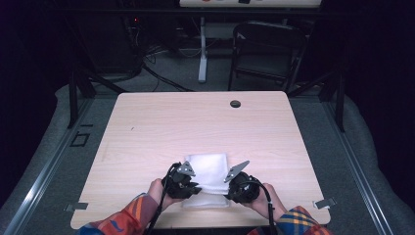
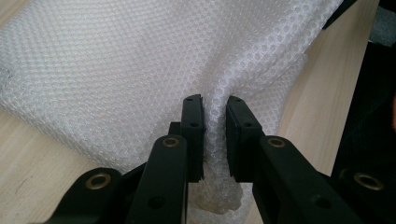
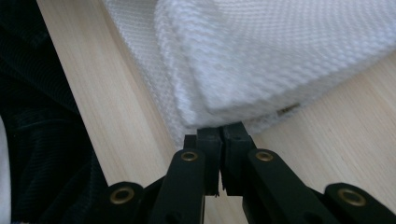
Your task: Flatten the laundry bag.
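Jaws pinching white cloth near table edge

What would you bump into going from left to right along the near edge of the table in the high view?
Left gripper → white cloth → right gripper.

Both grippers' jaws clamped tight
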Tool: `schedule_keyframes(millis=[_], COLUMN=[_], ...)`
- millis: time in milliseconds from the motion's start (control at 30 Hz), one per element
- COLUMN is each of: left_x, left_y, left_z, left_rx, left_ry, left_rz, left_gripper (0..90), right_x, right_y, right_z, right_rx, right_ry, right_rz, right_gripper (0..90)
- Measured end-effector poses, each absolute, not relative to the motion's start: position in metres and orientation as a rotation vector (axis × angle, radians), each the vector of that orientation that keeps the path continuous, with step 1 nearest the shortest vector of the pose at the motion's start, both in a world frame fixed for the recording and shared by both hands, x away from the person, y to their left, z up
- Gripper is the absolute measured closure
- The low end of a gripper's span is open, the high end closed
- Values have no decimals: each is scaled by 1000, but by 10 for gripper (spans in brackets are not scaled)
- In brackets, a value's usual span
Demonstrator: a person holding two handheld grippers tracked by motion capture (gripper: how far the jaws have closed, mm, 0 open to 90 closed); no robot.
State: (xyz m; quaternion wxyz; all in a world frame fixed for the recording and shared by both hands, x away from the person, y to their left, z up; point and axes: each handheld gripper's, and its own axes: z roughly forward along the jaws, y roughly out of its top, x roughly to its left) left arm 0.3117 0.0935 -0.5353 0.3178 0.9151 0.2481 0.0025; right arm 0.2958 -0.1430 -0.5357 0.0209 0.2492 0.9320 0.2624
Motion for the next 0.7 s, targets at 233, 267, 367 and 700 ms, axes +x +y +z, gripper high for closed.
schedule_keyframes(millis=[233, 267, 367, 700], left_x=[313, 313, 313, 314], left_y=[94, 94, 95, 95], left_z=[-535, -536, -536, -536], left_rx=[2407, 2408, 2406, 2406], left_ry=[663, 663, 666, 672], left_rz=[-1, -4, -16, -15], left_gripper=[792, 791, 790, 790], right_x=[293, 292, 293, 293], right_y=[-129, -125, -125, -122], right_z=[-543, -547, -550, -559], right_rx=[713, 698, 689, 668], right_ry=[2888, 2891, 2897, 2888], right_rz=[803, 776, 758, 770], right_gripper=[900, 900, 900, 900])
